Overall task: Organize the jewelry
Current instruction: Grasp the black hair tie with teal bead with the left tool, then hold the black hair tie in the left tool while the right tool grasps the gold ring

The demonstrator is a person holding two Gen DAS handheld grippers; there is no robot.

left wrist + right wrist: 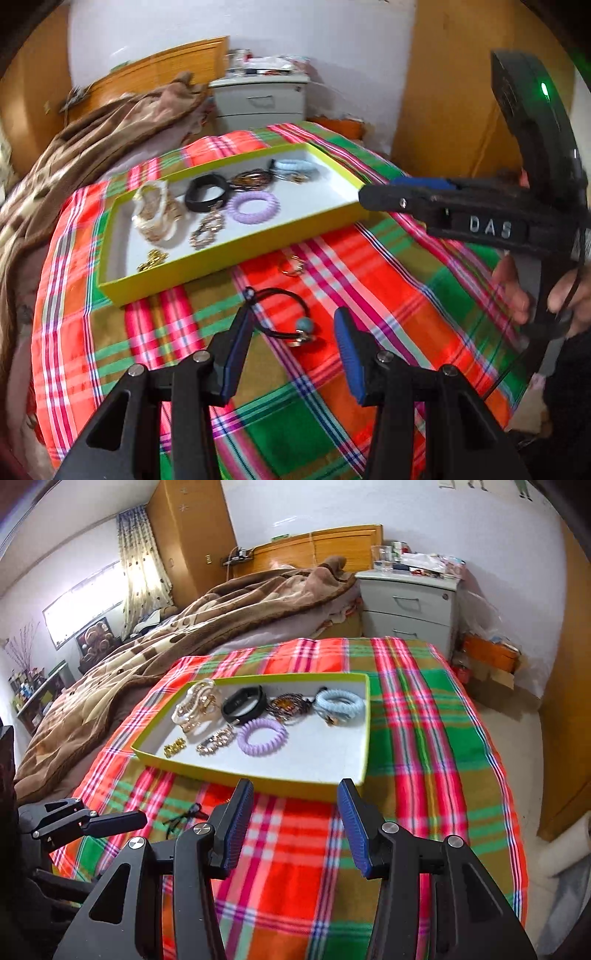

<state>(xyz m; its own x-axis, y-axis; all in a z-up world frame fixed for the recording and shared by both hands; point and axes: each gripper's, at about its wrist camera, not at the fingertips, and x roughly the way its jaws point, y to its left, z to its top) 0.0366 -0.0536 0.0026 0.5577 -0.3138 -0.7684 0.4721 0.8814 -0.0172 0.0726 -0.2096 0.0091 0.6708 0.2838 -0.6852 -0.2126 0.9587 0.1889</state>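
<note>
A yellow-green tray (236, 254) (258, 775) with a white floor lies on the plaid cloth. It holds a black bangle (207, 194) (245, 701), a purple spiral tie (255, 205) (262, 738), pale blue bracelets (340, 701), a white-and-gold bangle stack (155, 214) and gold pieces. On the cloth in front of the tray lie a black cord bracelet with a turquoise bead (291, 317) and a gold ring (291, 266). My left gripper (293, 314) (142, 818) stands open just over the cord bracelet. My right gripper (295, 786) (369, 194) is open and empty at the tray's near right corner.
The plaid cloth (424, 757) covers a raised surface whose edge drops to the floor on the right. A bed with a brown blanket (184, 635) lies to the left. A grey nightstand (410, 613) stands behind. A person's hand (517, 295) holds the right gripper.
</note>
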